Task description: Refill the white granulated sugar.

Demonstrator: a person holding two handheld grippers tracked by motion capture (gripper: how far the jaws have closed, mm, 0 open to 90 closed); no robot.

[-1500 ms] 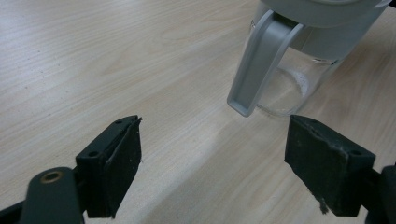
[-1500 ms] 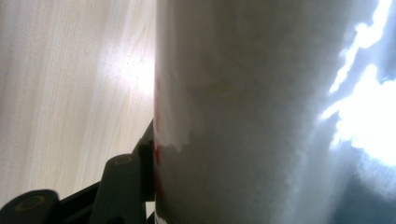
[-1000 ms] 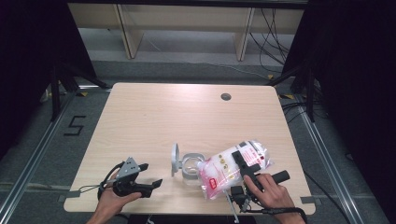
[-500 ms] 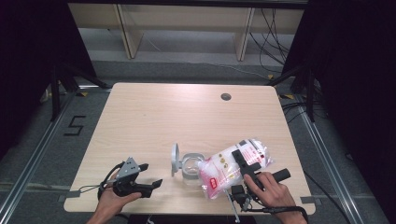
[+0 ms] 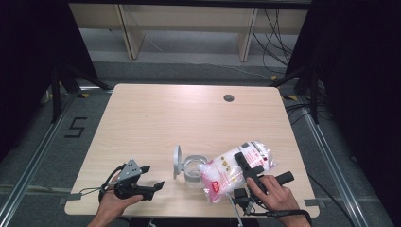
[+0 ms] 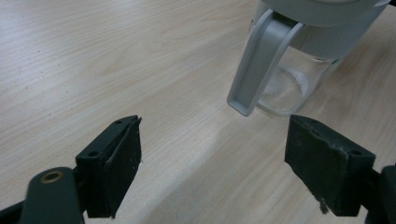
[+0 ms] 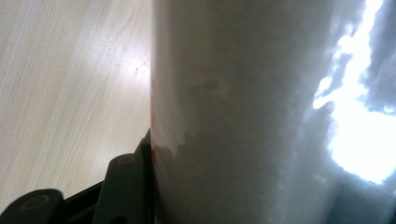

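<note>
My right gripper (image 5: 243,163) is clamped half-wide on the white bag (image 5: 227,172) with unreadable red print at the table's (image 5: 189,118) near edge, tilted over the open clear jar (image 5: 193,169), while my left gripper (image 5: 152,177) rests spread and empty.

A light wooden bench (image 5: 156,123) with rounded corners has a small dark round hole (image 5: 229,98) near its far edge. Toward the near edge stands a clear glass jar (image 5: 193,171), its grey lid (image 5: 177,161) hinged open. Beside it a white-filled plastic bag (image 5: 236,168) seems to rest partly on the wood.
</note>
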